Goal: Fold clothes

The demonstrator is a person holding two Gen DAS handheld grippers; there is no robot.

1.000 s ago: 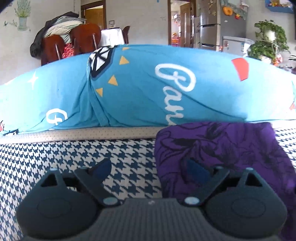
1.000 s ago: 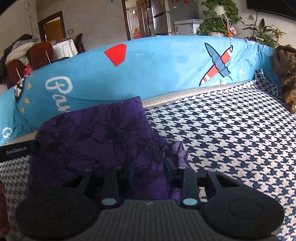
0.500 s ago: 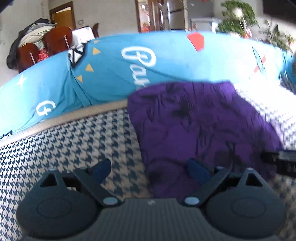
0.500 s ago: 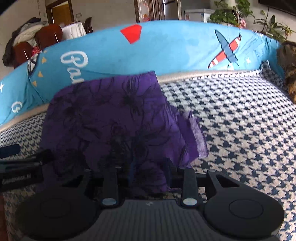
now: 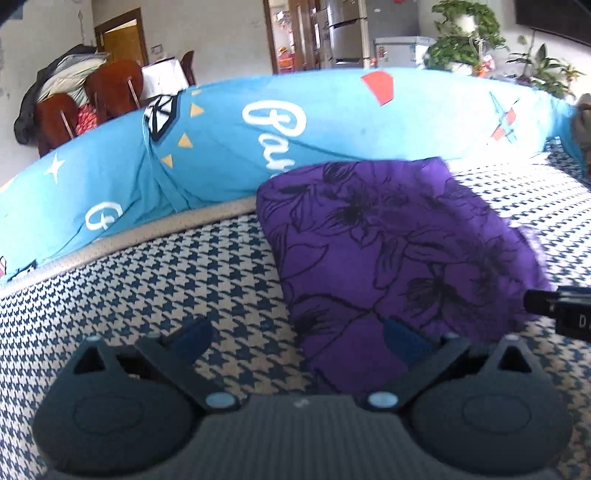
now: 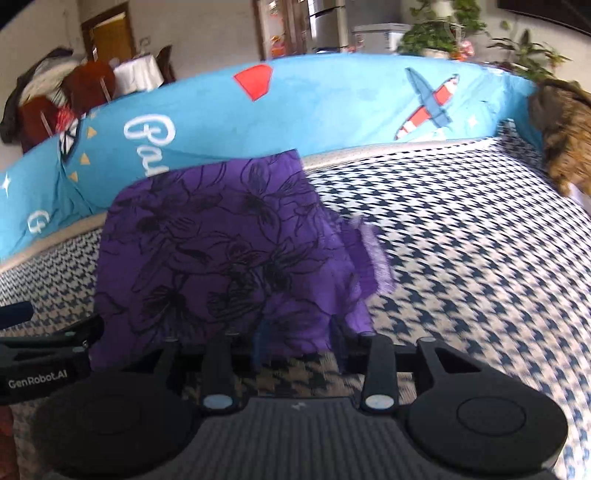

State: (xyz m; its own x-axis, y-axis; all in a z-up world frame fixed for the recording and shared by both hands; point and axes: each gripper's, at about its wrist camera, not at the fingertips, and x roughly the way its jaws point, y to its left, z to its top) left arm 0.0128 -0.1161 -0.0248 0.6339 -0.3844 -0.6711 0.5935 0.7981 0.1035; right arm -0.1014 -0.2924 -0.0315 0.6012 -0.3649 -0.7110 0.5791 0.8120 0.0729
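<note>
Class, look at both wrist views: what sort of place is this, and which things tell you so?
Most likely a lived-in home. A houndstooth-covered bed or sofa with a long blue bolster, a fridge and houseplants behind.

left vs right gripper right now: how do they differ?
The left gripper is open, fingers spread wide; the right gripper has its fingers drawn close and pinches the near edge of the purple floral garment. The left holds nothing, its right finger over the garment's left edge; the right holds cloth. Both sit low over the houndstooth cover.
</note>
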